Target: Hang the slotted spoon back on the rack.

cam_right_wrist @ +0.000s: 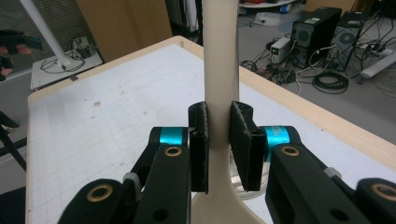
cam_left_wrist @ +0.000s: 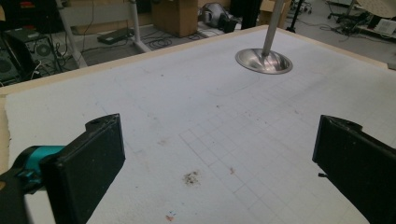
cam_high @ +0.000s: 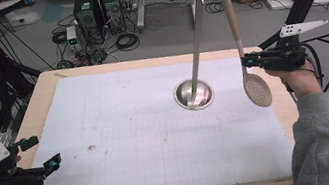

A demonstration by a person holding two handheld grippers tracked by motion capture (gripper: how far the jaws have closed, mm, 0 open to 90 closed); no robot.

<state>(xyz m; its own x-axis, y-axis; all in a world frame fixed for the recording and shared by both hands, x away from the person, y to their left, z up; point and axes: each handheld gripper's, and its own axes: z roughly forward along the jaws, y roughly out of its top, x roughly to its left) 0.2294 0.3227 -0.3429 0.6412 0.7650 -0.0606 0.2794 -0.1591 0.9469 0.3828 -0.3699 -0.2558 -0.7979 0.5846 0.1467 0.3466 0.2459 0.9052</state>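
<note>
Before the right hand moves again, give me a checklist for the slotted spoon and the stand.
1. Right gripper jaws closed on the slotted spoon handle: ok, both pads press the handle in the right gripper view.
2. Spoon top hooked on the utensil stand: cannot tell; the handle reaches up to the top hooks, but the contact is too small to see.
3. Spoon head off the table: ok, it hangs in the air past the mat's right edge.
4. Stand upright on its round base: ok.
5. Left gripper out of the way: ok, jaws open with nothing between them, over the mat's near left corner.
</note>
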